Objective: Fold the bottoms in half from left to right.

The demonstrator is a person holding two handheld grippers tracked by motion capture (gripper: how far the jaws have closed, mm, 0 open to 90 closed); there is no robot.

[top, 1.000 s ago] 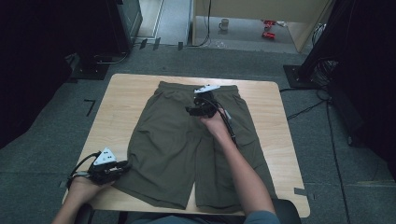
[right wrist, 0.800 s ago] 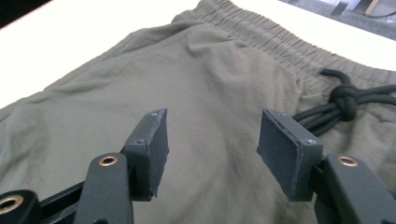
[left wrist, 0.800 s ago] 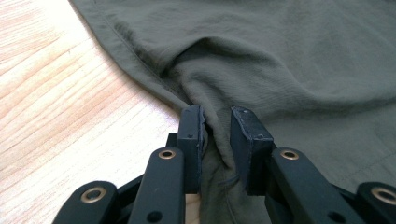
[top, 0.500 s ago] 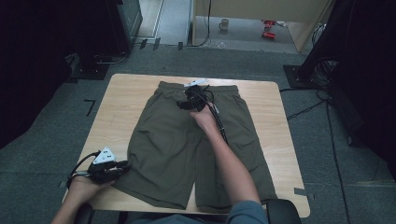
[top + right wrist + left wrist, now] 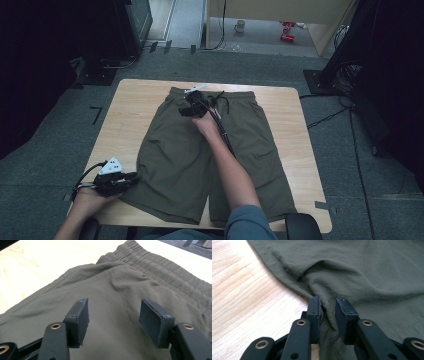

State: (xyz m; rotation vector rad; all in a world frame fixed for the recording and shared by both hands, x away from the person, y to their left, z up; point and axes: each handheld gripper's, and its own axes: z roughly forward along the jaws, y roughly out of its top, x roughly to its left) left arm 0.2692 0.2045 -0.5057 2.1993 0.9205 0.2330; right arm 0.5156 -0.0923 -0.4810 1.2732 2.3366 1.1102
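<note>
Olive shorts (image 5: 210, 155) lay flat and spread on the table (image 5: 125, 115), waistband (image 5: 160, 267) toward the far edge, legs toward the person: laid out, apparently, for folding. Left tongs (image 5: 328, 312) sat at the hem corner of the left leg, near the table's near-left edge, clamped on a pinch of fabric bunched between the pads; probably anchoring that corner, or ready to lift it. Right tongs (image 5: 113, 315) hung over the upper left part of the shorts, just below the waistband, pads apart, nothing between them, cloth beneath untouched. Judged to be lining up a grip near the waistband's left end, so both ends of that side could be lifted together.
</note>
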